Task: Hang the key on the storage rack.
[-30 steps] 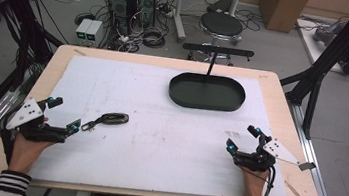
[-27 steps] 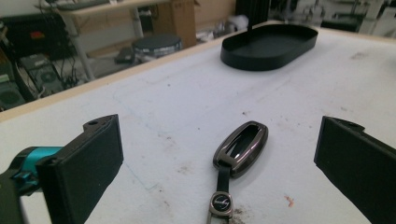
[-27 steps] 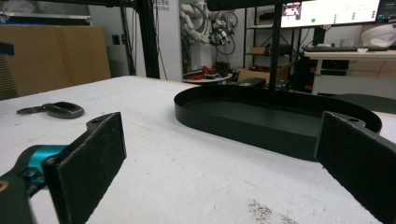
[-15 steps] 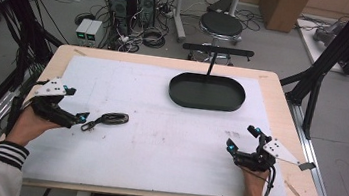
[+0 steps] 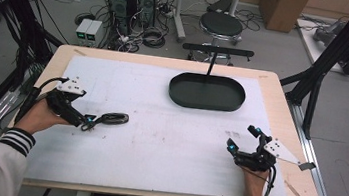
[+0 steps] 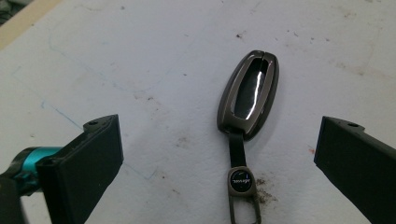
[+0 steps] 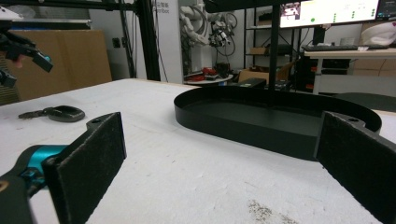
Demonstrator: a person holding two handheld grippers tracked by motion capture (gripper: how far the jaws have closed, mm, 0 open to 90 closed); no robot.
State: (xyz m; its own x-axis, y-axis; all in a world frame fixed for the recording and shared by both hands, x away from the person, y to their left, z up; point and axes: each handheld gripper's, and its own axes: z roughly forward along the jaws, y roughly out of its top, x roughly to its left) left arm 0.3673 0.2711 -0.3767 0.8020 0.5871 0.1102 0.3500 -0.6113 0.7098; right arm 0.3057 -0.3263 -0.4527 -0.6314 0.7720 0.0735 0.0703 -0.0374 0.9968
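In my left gripper view the key fob's point(image 6: 247, 95) strap ring point(image 6: 243, 205) is cut off by the bottom edge, and its badge lettering is too small to read. From above, the fob point(image 5: 112, 118) is a dark blur.

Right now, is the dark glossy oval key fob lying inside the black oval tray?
No, the key fob lies on the white table cover, well apart from the tray.

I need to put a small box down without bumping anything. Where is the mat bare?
Bare: the wide middle between the key fob and the right gripper, in front of the black oval tray, and the near edge between the forearms. Crowded: around the left gripper, poised open over the fob's strap.
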